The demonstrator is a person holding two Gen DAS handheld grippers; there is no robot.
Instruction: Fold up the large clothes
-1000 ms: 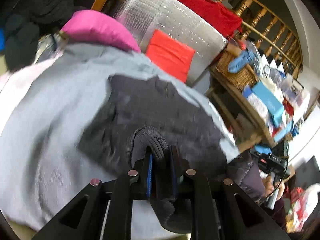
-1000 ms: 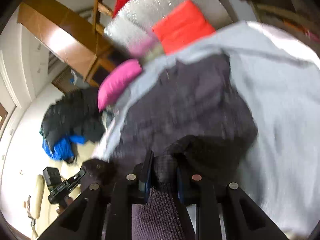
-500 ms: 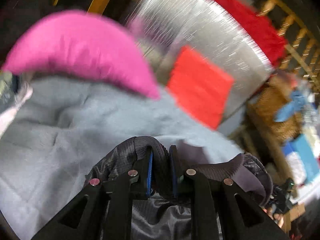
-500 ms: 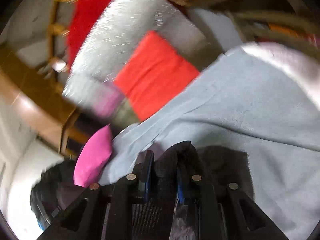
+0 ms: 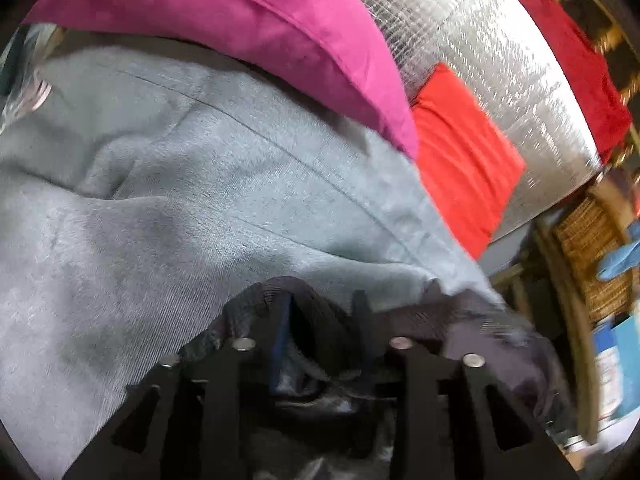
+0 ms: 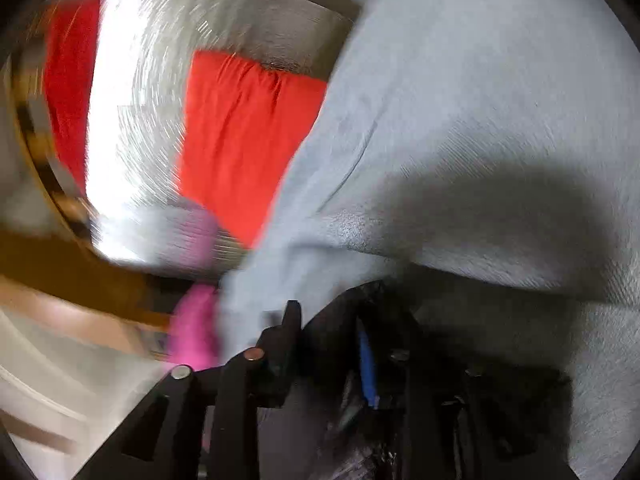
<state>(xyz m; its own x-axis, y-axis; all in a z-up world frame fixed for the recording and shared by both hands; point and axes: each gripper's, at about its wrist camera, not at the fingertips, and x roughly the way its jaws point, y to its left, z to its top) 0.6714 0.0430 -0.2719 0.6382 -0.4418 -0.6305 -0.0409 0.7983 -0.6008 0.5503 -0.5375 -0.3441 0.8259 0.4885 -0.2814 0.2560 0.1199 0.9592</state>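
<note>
Since the dark jacket (image 5: 316, 320) is soft and limp, with a thick ribbed hem, it hangs and bunches wherever I don't hold it; light enough, but bulky, and the smooth shell part looks slippery. Best hold is the ribbed band, which is where I have it. My left gripper (image 5: 320, 322) is clamped on that ribbed edge, cloth pinched between the fingers. My right gripper (image 6: 330, 332) has dark cloth bunched between its fingers and looks closed on it, though that view is blurred and shadowed, so I'm not fully sure.

Jacket sits low in both views, right at the fingertips, over the grey blanket (image 5: 168, 208). Its held edge runs side to side between my two grippers, so the long axis is probably across, with the rest of the body draped down toward me, mostly hidden.

Beyond the blanket: pink pillow (image 5: 248, 24) at its far edge, red cushion (image 5: 464, 156) leaning on a silver padded panel (image 5: 480, 40), wicker basket (image 5: 592, 248) off to the right.
</note>
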